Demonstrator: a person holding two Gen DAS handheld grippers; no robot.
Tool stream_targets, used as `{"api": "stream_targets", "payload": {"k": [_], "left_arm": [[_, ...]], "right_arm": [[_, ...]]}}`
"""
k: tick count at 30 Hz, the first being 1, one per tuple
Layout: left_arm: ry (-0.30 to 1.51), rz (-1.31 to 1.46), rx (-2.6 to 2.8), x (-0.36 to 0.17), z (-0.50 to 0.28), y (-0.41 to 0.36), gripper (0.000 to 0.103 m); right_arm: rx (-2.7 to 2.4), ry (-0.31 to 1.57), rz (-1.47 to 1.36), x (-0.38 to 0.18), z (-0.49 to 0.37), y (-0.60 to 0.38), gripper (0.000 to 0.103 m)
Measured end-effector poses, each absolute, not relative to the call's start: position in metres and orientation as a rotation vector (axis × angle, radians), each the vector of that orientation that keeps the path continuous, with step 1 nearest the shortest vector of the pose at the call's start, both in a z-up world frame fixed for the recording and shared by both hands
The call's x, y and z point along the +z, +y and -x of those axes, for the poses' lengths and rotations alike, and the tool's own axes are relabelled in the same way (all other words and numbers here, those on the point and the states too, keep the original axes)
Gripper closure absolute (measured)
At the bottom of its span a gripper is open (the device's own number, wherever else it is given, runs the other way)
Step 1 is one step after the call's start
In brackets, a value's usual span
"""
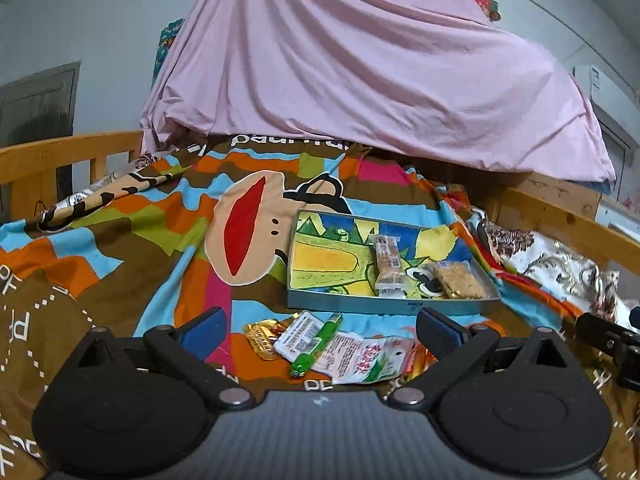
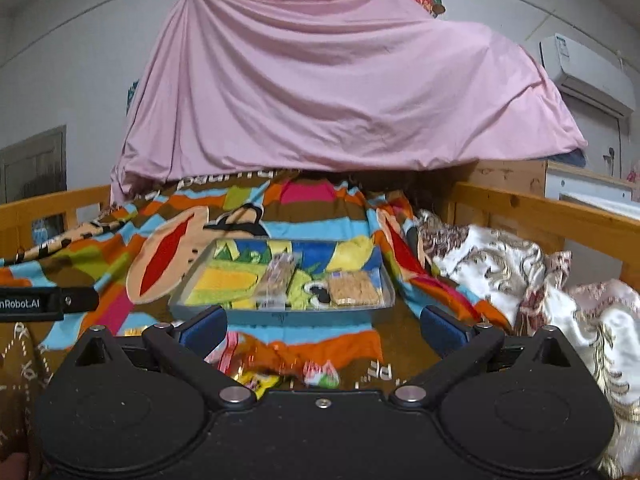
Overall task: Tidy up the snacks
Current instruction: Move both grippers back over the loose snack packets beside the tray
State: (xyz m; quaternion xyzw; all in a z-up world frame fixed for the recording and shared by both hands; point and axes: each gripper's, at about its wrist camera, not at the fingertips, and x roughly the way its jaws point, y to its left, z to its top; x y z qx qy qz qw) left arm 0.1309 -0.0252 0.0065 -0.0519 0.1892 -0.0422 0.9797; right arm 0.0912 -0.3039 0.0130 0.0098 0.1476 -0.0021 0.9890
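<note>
A shallow metal tray (image 1: pixel 384 307) with a cartoon print lies on the colourful bedspread; it also shows in the right wrist view (image 2: pixel 280 315). In it lie a long wrapped bar (image 1: pixel 387 266) and a square oat biscuit pack (image 1: pixel 458 280). Loose snacks lie in front of the tray: a gold packet (image 1: pixel 262 338), a white packet (image 1: pixel 298 336), a green tube (image 1: pixel 316 346) and a white-red packet (image 1: pixel 368 360). My left gripper (image 1: pixel 320 334) is open and empty above them. My right gripper (image 2: pixel 322 330) is open and empty, just before the tray, with blurred snacks (image 2: pixel 280 368) below it.
A pink sheet (image 1: pixel 360 68) hangs over the far end of the bed. Wooden rails run along the left (image 1: pixel 60 156) and the right (image 2: pixel 540 212). A floral quilt (image 2: pixel 520 272) is bunched at the right. The other gripper shows at each view's edge.
</note>
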Motion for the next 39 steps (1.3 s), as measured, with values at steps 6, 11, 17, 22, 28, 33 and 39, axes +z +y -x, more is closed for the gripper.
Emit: {"api": "stream_targets", "payload": {"k": [6, 11, 17, 22, 28, 33, 39], "left_arm": [[0.399, 0.051, -0.094, -0.004, -0.130, -0.022, 0.000], [0.418, -0.001, -0.080, -0.011, -0.133, -0.016, 0.000], [0.452, 0.000, -0.078, -0.017, -0.138, -0.006, 0.000], [0.493, -0.012, -0.105, -0.021, -0.152, -0.002, 0.000], [0.546, -0.102, -0.142, -0.028, -0.170, -0.002, 0.000], [0.564, -0.112, -0.171, -0.033, -0.183, 0.003, 0.000], [0.577, -0.050, -0.153, -0.035, -0.199, 0.018, 0.000]], "right_arm": [[0.000, 0.341, 0.006, 0.005, -0.093, -0.295, 0.001], [0.004, 0.375, 0.004, -0.001, -0.101, -0.292, 0.001], [0.035, 0.431, 0.016, -0.009, -0.110, -0.286, 0.001], [0.055, 0.465, 0.056, -0.014, -0.115, -0.277, 0.001], [0.073, 0.505, 0.078, -0.020, -0.124, -0.270, 0.001], [0.084, 0.532, 0.101, -0.028, -0.133, -0.260, 0.001], [0.117, 0.554, 0.147, -0.036, -0.138, -0.248, 0.001]]}}
